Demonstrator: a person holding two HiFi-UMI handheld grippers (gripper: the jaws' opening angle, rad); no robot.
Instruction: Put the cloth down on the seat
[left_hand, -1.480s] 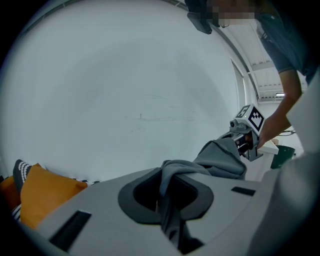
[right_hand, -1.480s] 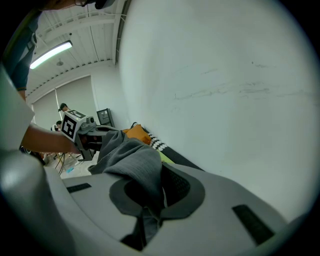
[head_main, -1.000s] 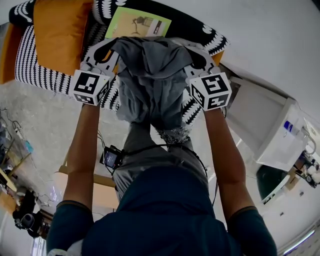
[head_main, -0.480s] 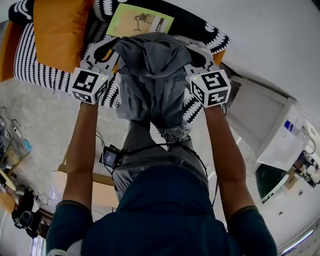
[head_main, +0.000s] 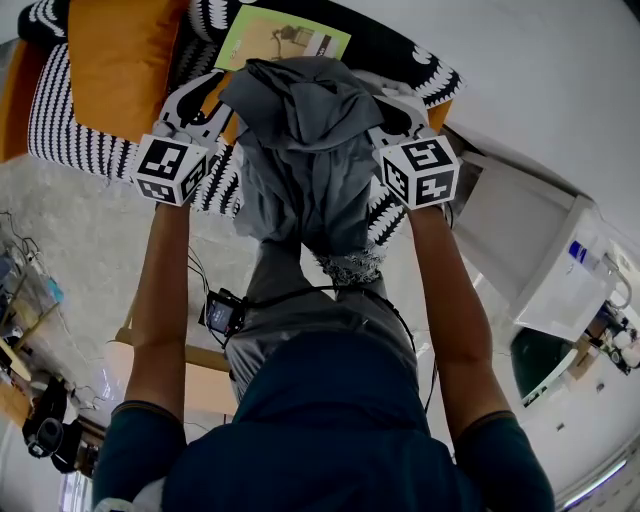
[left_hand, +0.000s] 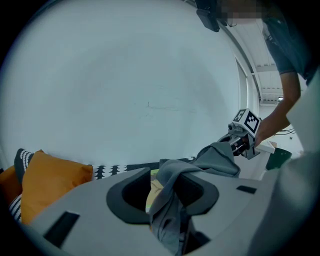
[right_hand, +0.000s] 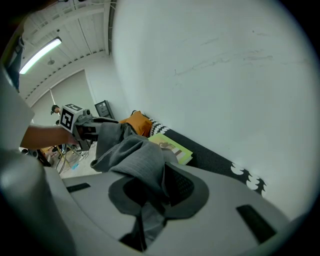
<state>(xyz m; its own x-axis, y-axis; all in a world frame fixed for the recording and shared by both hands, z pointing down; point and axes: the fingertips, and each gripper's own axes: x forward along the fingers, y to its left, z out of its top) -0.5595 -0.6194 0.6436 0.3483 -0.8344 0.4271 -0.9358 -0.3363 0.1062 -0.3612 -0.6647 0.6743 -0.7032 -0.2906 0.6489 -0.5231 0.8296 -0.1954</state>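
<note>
A grey cloth (head_main: 300, 150) hangs between my two grippers above the black-and-white patterned seat (head_main: 60, 110). My left gripper (head_main: 222, 92) has just been opening: in the left gripper view its jaws stand apart, and the cloth (left_hand: 172, 210) lies loosely between them against the right jaw, with a gap on the left. My right gripper (head_main: 388, 105) is shut on the other end of the cloth (right_hand: 135, 160), which bunches over its jaws (right_hand: 152, 192). Each gripper shows in the other's view, the right one (left_hand: 243, 138) and the left one (right_hand: 80, 125).
An orange cushion (head_main: 120, 60) lies on the seat at the left. A green book (head_main: 282, 37) rests on the seat just beyond the cloth. A white box-shaped unit (head_main: 540, 260) stands at the right. Cables and clutter (head_main: 30, 290) cover the floor at the left.
The left gripper has shifted slightly left, away from the cloth, and its jaws have parted. The cloth and both grippers have edged towards the seat.
</note>
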